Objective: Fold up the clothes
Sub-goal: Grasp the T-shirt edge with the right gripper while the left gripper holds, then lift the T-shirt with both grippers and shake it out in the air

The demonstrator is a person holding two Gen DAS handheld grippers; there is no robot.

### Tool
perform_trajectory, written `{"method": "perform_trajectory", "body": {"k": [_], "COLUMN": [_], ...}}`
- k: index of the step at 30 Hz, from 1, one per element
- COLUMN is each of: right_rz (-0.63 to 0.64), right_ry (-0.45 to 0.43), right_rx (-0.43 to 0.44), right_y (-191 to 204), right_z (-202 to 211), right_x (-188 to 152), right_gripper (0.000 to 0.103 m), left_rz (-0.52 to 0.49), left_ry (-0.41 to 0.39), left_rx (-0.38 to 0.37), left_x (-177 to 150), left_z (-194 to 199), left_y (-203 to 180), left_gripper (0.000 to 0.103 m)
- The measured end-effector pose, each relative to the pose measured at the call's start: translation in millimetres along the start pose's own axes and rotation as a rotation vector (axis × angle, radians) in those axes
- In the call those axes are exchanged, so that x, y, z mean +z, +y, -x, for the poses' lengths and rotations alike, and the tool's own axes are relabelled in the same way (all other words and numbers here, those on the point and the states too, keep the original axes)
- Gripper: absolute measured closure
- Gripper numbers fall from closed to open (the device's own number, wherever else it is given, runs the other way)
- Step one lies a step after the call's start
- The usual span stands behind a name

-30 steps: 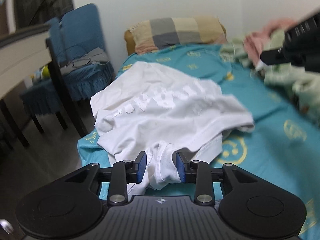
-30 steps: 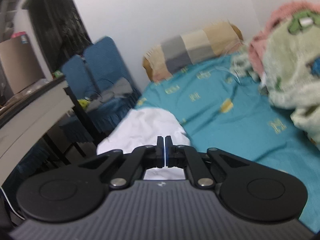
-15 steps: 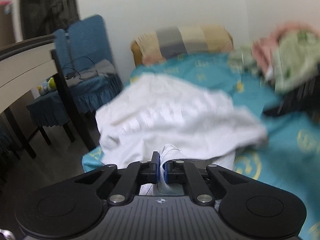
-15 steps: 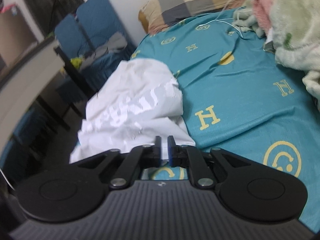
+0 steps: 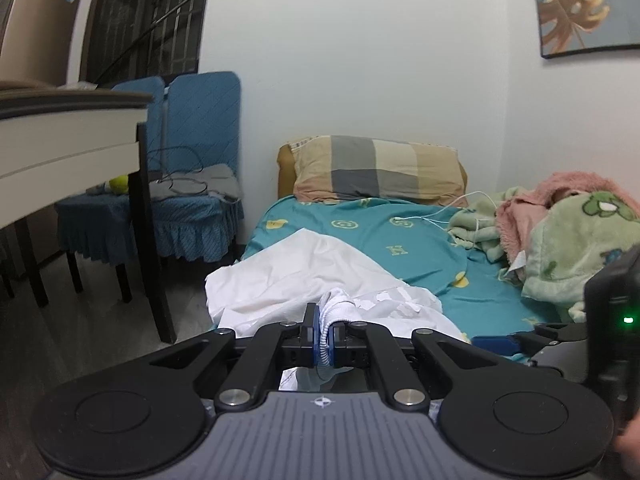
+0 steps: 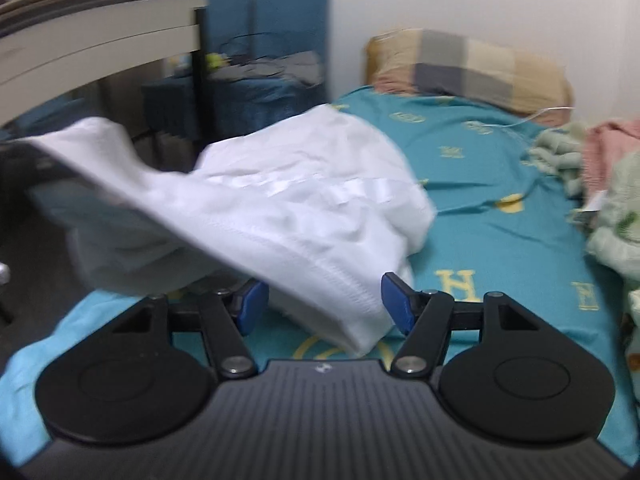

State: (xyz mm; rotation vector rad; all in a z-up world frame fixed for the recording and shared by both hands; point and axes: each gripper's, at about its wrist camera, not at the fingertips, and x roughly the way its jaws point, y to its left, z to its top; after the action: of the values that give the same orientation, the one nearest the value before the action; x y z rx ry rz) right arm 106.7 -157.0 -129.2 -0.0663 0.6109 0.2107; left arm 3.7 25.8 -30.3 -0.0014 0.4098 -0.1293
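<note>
My left gripper (image 5: 325, 340) is clamped on a ribbed edge of the white shirt (image 5: 304, 276). My right gripper (image 6: 320, 300) has just been opening, hem lying loose between its jaws. Shirt drapes over the teal bed (image 6: 480, 184); plaid pillow (image 5: 376, 170) beyond.

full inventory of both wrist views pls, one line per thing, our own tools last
white shirt: 1, white, near left side of the bed, one edge lifted
bed sheet: 1, teal with yellow prints, covers the bed
pillow: 1, checked beige and grey, head of the bed
blankets: heap, green and pink, right of the bed
chairs: 2, blue covers, left of the bed
table: 1, pale top, dark legs, far left
wall picture: 1, gold leaf, top right
left tool: shut on the shirt's edge
right tool: open, jaws just opened, shirt hem between the pads
</note>
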Motion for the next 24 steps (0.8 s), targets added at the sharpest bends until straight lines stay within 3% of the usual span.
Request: {"method": "perform_trajectory", "body": {"k": [2,5,7,10,11,12,17,21,24], "right_rz": [-0.088,-0.321,-0.412,-0.403,-0.391,-0.383,-0.39,-0.441,-0.461], "right_ry": [-0.007,0.067,0.087,0.036,0.008,-0.025,-0.143,-0.171,-0.191], "right_rx": [-0.089,-0.18,-0.185,-0.152,-0.14,-0.125,-0.055,-0.024,-0.011], "right_y": [-11.8,-49.1,-65.3,-65.1,-62.5,-58.6,-51.8,-60.5,-65.0], "right_z": [-8.6,-24.9,-32.9,-33.4,-30.2,-24.4,-0.3,9.2,14.9], "right_x": [-1.2,-13.4,-24.3,-23.8,-21.0,-17.0,0.7,6.5,8.9], "right_gripper": [0.038,0.038,0.038,0.071,0.09,0.096,0.097,0.097,0.097], "left_rz": [0.017,0.017,0.004,-0.022,-0.033,-0.041,-0.037,-0.095,-0.145], "left_ry": [0.01,0.032,0.046,0.068,0.078,0.089,0.177,0.235,0.286], "left_rx": [0.014,0.029,0.034,0.043,0.055,0.066,0.085,0.123,0.14], "left_x": [-3.1,-6.8,-10.6,-17.0,-20.0,-23.0,-37.9,-51.1,-63.8], "left_z": [-2.3,-5.4,-8.2,-13.6,-15.7,-18.1,-34.4,-47.4,-56.2], "left_y": [4.1,5.2,3.0,-1.8,-2.7,-3.0,-0.5,-8.3,-17.9], "left_gripper": [0.098,0.098,0.098,0.098,0.098,0.098,0.095,0.075,0.07]}}
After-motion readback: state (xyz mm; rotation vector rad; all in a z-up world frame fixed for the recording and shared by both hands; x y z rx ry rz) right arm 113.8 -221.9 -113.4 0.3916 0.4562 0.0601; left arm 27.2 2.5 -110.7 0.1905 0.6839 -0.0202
